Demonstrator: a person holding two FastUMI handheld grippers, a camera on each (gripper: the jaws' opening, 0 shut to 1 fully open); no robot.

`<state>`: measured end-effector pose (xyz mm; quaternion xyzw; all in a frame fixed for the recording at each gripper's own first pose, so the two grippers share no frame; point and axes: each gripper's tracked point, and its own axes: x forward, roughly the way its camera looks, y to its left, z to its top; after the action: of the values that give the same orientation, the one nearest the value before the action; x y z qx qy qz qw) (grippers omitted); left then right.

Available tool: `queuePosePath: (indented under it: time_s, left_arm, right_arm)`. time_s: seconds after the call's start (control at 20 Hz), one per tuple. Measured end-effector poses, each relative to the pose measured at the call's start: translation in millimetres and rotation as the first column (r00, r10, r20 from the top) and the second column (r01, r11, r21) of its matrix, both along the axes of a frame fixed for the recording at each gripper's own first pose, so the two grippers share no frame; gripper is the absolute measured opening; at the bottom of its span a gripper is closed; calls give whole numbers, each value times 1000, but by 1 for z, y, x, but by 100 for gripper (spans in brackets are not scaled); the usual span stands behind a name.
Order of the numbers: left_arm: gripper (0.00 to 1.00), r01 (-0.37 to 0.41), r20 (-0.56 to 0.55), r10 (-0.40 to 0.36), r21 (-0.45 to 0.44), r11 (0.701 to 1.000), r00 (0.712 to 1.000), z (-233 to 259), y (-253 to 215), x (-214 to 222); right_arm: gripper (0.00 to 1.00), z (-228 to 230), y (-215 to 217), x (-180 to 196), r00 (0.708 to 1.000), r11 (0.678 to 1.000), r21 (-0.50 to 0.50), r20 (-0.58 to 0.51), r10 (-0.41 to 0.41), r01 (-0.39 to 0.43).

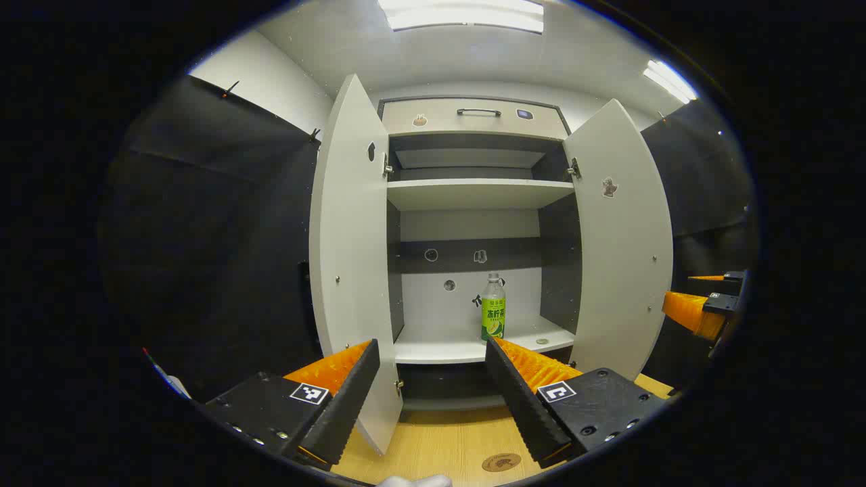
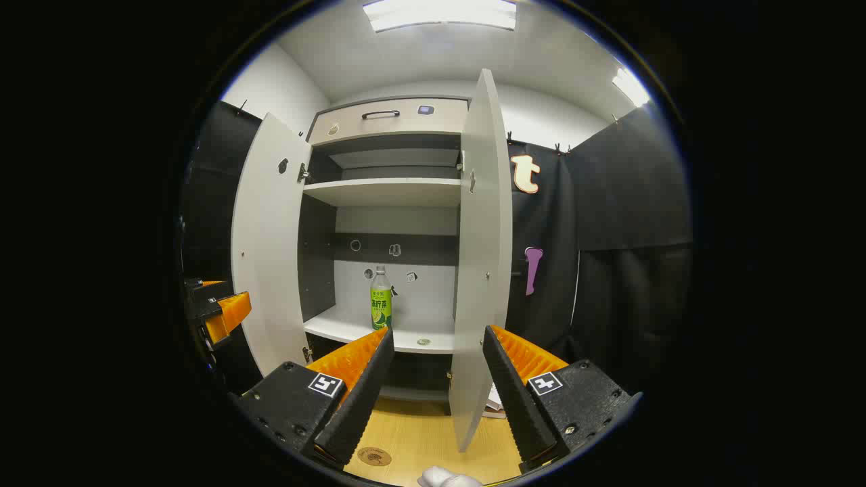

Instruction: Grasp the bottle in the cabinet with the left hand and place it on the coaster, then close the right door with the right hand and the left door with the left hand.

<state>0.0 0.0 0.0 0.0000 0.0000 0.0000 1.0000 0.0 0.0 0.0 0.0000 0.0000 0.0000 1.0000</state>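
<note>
The bottle [image 1: 493,308] stands upright on the cabinet's lower shelf [image 1: 467,348], both doors open. Both grippers, left [image 1: 429,365] and right [image 2: 438,352], have jaws spread, empty. Probably light, slick plastic; grip mid-body, below the cap.

Left gripper [image 1: 429,379]: the two fingers stand spread wide apart, with an unobstructed gap between them and nothing held. Both fingers point forward and level. In the right gripper view, this gripper appears at the left edge [image 2: 220,314], raised and well apart from the other.

Right gripper [image 2: 436,368]: the fingers are likewise spread wide, with nothing between them. In the left gripper view it appears at the far right edge [image 1: 703,304], its fingers parted.
</note>
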Motion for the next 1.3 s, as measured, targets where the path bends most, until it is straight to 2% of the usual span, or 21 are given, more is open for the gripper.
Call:
queuePosePath:
  time_s: [0.35, 0.7, 1.05, 1.3]
  left_arm:
    - [96, 1, 12, -1, -4, 1000, 1000, 4, 0, 8]
    - [96, 38, 57, -38, 1, 999, 998, 17, -13, 68]
    - [96, 113, 135, -109, -16, 994, 985, 36, -60, 185]
    - [96, 108, 122, -104, -29, 994, 987, 8, -99, 273]
  right_arm:
    - [82, -1, 2, 4, 1000, 1000, -3, -4, -4, 4]
    - [82, 2, 0, 10, 1000, 1000, -3, -19, -11, 11]
    - [82, 20, 9, 12, 1000, 999, -52, -16, -18, 17]
    - [82, 22, 9, 15, 998, 999, -41, -51, -34, 32]
